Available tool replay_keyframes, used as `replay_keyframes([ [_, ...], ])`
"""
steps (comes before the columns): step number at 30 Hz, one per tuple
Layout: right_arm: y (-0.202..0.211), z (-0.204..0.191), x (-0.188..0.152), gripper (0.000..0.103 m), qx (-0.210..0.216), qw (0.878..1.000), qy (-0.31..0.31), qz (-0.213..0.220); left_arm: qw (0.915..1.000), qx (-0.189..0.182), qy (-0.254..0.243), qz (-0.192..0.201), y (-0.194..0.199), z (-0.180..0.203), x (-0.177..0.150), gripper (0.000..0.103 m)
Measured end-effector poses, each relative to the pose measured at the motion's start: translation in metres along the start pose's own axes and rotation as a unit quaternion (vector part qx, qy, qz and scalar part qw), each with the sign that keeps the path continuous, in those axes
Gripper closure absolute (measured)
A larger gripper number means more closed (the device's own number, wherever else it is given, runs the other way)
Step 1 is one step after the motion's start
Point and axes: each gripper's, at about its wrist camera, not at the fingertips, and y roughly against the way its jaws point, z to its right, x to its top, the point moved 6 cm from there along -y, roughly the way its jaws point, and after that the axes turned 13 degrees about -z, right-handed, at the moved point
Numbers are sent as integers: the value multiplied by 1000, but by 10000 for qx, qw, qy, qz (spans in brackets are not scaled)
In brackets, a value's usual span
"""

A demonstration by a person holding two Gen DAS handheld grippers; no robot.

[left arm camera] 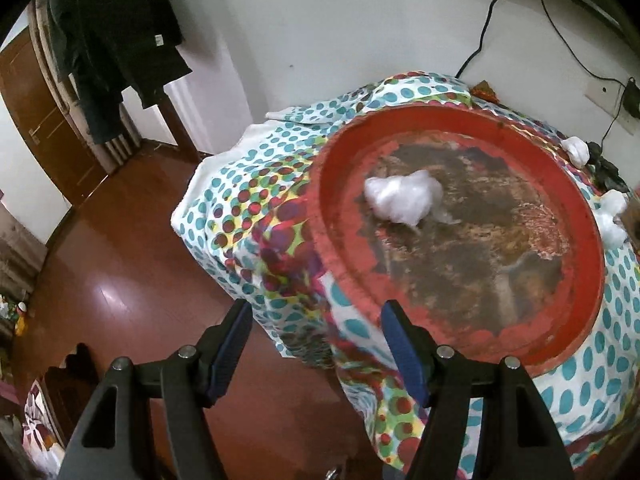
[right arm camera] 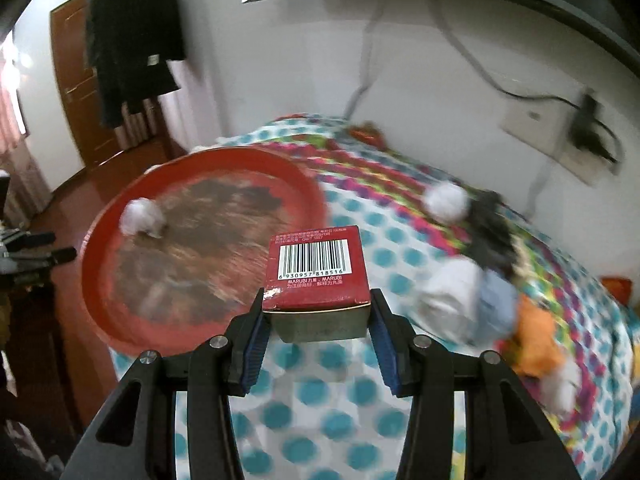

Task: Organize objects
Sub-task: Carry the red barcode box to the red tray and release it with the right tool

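Note:
A round red tray (left arm camera: 592,248) with a worn brown middle lies on a dotted cloth; a white cotton wad (left arm camera: 402,196) rests inside it. My left gripper (left arm camera: 316,316) stands open with nothing between its fingers, at the tray's near-left rim over the cloth's edge. In the right wrist view the same tray (right arm camera: 100,248) and wad (right arm camera: 142,216) lie to the left. My right gripper (right arm camera: 318,304) is shut on a small red box (right arm camera: 316,268) with a barcode, held above the cloth just right of the tray.
The dotted cloth (right arm camera: 320,412) covers the table. White wads (right arm camera: 446,202), a dark item (right arm camera: 490,232), a white and blue bundle (right arm camera: 464,300) and an orange thing (right arm camera: 536,344) lie at the right. Wooden floor (left arm camera: 120,248) lies left. Cables and a socket (right arm camera: 560,132) hang on the wall.

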Motion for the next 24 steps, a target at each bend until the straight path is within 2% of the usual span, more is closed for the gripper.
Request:
replay_keyframes([
  [7,-40,-33,33,58,79,9993,75,-356,9997,87,228,-39,-9,-21,-9,34],
  [16,-80,-44,41,58,-209,9969,56,-753,9994,34,315,-139,-23,-36,-17,34],
  [24,-99,-43,41,58,-188,9953,-115,-939,9993,99,344,-120,-27,-41,-19,34],
])
